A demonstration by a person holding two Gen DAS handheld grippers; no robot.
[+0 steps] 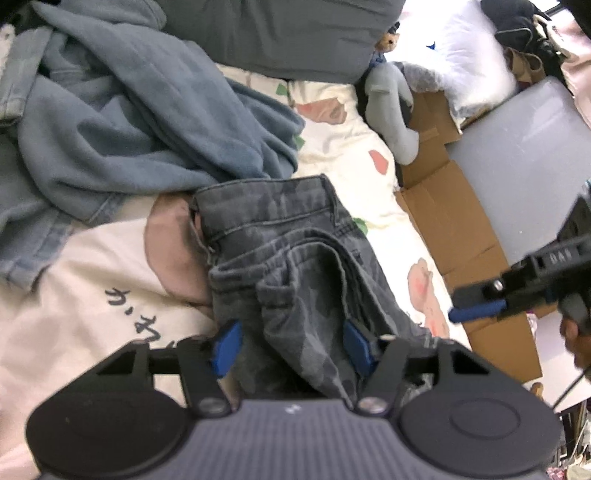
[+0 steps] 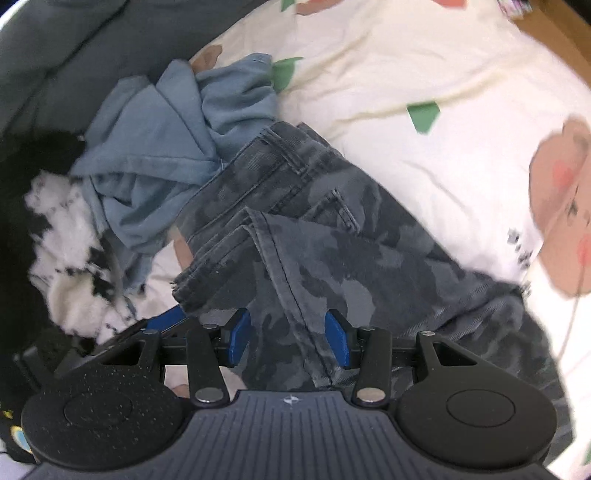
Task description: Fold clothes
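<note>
Grey camouflage jeans (image 1: 288, 258) lie folded on the patterned cream bedsheet (image 1: 332, 147), waistband away from me. My left gripper (image 1: 291, 347) is shut on their near folded end, the cloth bunched between both blue pads. The right wrist view shows the jeans (image 2: 332, 240) from above, with a blue finger of the left gripper (image 2: 166, 317) at their folded hem. The right gripper (image 2: 289, 339) hangs open above the jeans, its pads clear of the cloth. Seen from the left wrist, the right gripper (image 1: 461, 304) is off to the right over the bed's edge, holding nothing.
A crumpled blue-grey sweatshirt (image 1: 129, 110) lies just beyond the jeans, with denim (image 1: 22, 221) at the far left. A dark grey cushion (image 1: 277, 33) sits at the back. A grey plush toy (image 1: 391, 103) and flattened cardboard (image 1: 454, 229) lie right of the bed. A white-and-black fluffy item (image 2: 70, 240) lies left.
</note>
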